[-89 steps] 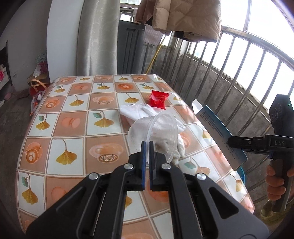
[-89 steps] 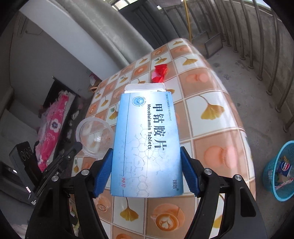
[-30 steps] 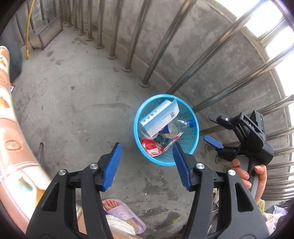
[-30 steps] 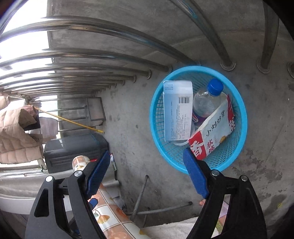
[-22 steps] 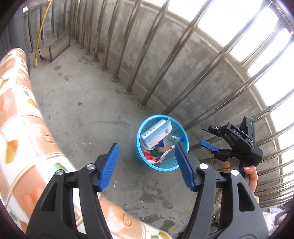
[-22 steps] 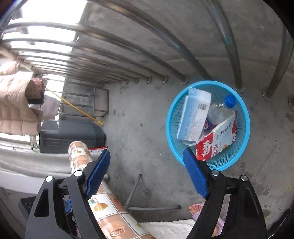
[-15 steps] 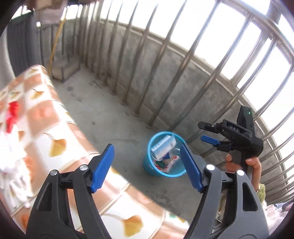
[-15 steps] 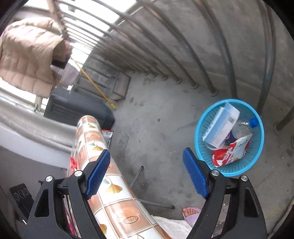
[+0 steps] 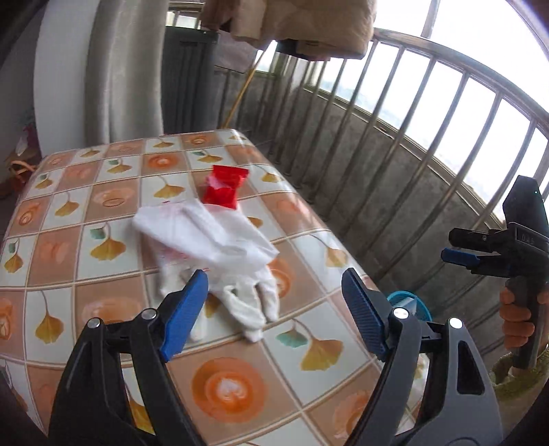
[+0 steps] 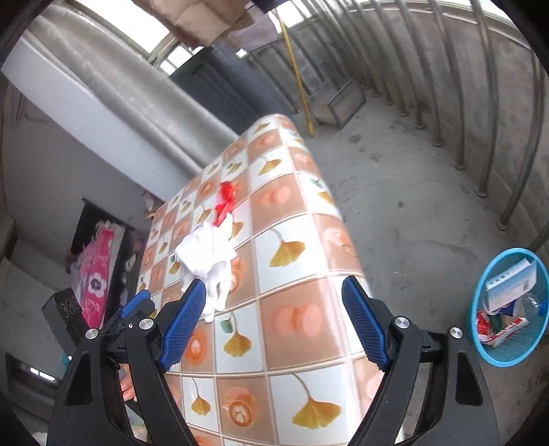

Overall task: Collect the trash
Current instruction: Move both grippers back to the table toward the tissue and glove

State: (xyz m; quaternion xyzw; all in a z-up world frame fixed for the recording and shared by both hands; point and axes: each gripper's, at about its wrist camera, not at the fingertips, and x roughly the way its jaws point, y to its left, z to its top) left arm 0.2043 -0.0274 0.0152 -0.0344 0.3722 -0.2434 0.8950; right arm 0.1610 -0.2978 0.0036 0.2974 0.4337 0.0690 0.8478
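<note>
On the tiled tablecloth [image 9: 113,302] lie a red wrapper [image 9: 224,187] and, just in front of it, a crumpled white plastic bag with a white glove [image 9: 219,250]. My left gripper [image 9: 274,312] hovers over the table's near side, its jaws still opening, nothing between them. My right gripper [image 10: 272,322] is open and empty above the table's edge; it also shows at the right of the left wrist view [image 9: 463,247], held by a hand. The same red wrapper [image 10: 224,202] and white bag [image 10: 206,254] lie farther up the table. A blue trash basket [image 10: 507,308] on the floor holds a box, a bottle and a packet.
A metal railing [image 9: 394,144] runs along the balcony's right side above a concrete wall. A grey curtain [image 9: 123,72] and a dark cabinet [image 9: 188,75] stand behind the table. A jacket [image 9: 302,20] hangs overhead. A yellow pole [image 10: 296,72] leans against the railing.
Both grippers swung up and away from the blue basket toward the table. The cup and box they held three seconds ago are gone from them; the box lies in the basket. Left jaws have widened.
</note>
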